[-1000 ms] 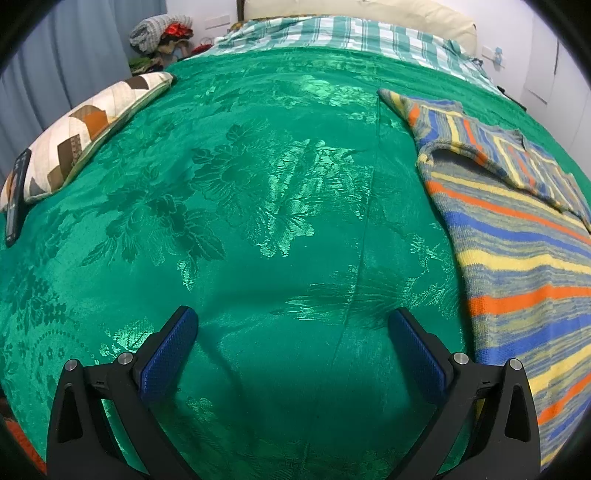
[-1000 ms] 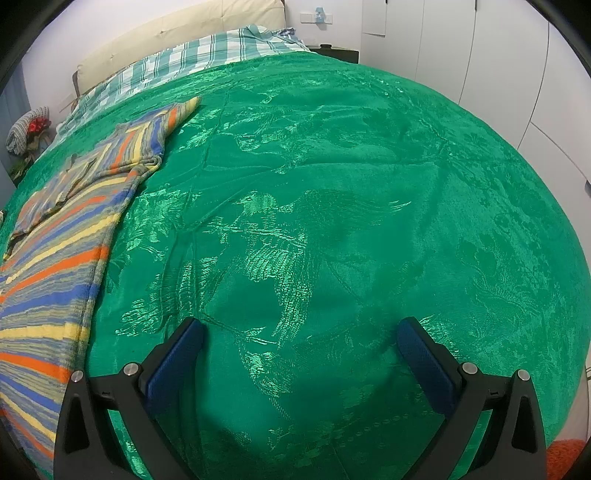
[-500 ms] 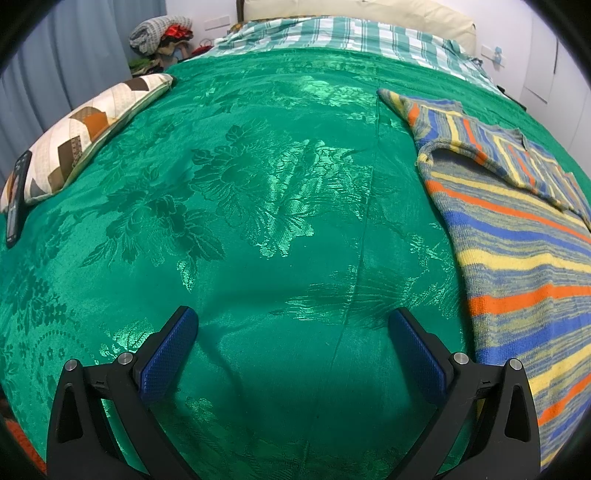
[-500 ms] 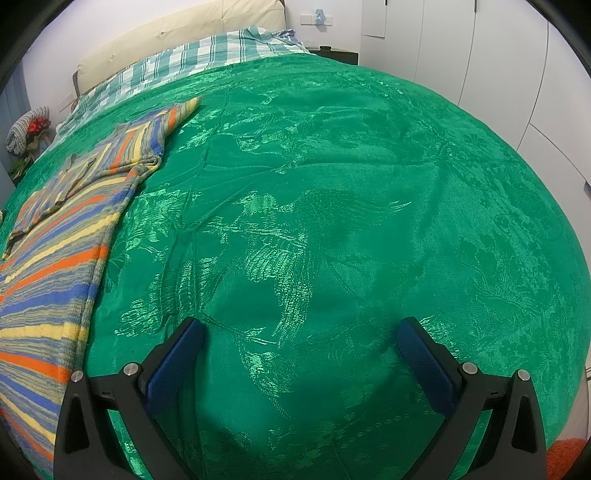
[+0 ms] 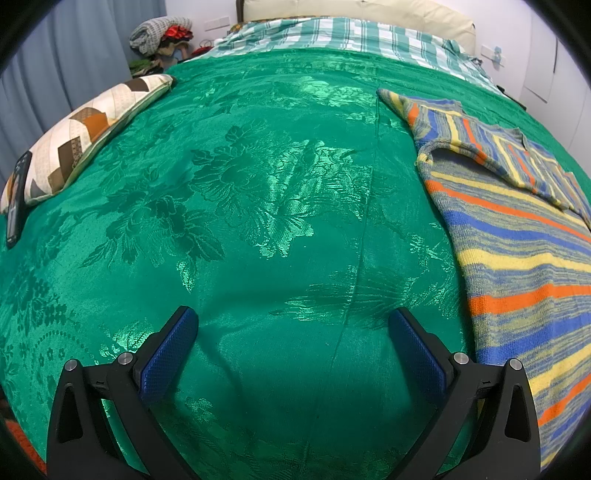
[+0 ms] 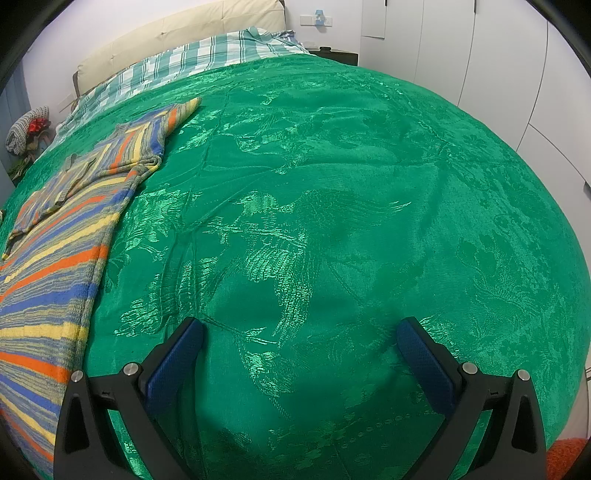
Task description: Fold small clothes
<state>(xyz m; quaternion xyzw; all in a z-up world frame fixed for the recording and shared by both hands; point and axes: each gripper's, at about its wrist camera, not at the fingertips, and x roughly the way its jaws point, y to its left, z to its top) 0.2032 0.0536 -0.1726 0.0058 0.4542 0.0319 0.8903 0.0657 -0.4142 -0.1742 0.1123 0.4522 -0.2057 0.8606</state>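
Note:
A striped knit sweater (image 5: pixel 517 254) in blue, orange, yellow and grey lies flat on the green bedspread (image 5: pixel 258 192), its sleeves folded in over the chest. It fills the right side of the left wrist view and the left side of the right wrist view, sweater (image 6: pixel 55 266). My left gripper (image 5: pixel 291 325) hovers open over bare bedspread, just left of the sweater's edge. My right gripper (image 6: pixel 299 332) is open too, over bare bedspread (image 6: pixel 332 184) to the right of the sweater. Neither holds anything.
A patchwork pillow (image 5: pixel 85 133) and a dark remote (image 5: pixel 16 199) lie at the bed's left edge. A plaid sheet (image 5: pixel 332 33) and cream headboard (image 5: pixel 354 9) are at the far end. White wardrobe doors (image 6: pixel 480 55) stand to the right. A heap of clothes (image 5: pixel 159 33) sits beyond the bed.

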